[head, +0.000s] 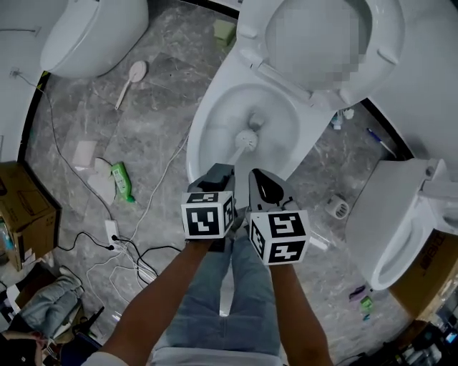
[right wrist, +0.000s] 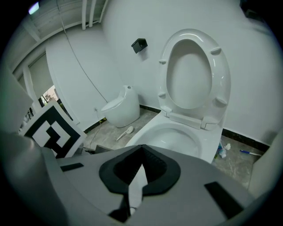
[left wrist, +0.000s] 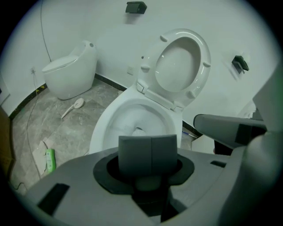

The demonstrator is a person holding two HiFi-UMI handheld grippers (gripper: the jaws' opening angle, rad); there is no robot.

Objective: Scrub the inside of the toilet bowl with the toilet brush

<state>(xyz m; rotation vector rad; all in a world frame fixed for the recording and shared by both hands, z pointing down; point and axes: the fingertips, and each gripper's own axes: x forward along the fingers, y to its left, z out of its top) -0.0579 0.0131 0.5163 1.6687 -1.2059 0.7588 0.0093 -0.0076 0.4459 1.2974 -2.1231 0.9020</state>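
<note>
Sitting mid-bowl, toilet brush (head: 247, 139) well inside the bowl rim (head: 196, 143).

Sanitary-ware test room: open toilet (head: 207, 114) upper centre, second toilet (head: 93, 32) upper left, third toilet (head: 390, 221) right, loose cables (head: 136, 257) on the floor (head: 164, 93).

floor: grey marbled tile (head: 164, 86), cluttered
second toilet: white, lid down (head: 93, 32), far left against the wall
third toilet: white, bowl open (head: 401, 214), right edge
scrubber: white, long handle (head: 131, 77), flat on the floor near the second toilet
green bottle: on its side (head: 123, 182), touching a white sheet (head: 100, 184)
cardboard box: brown (head: 25, 214), left edge
cables: white and black, tangled around a white power strip (head: 112, 230)
blue pen: on the floor (head: 379, 139), close to the wall
wall fixtures: two small black ones (left wrist: 135, 7) (left wrist: 240, 63), well apart, type unclear
</note>
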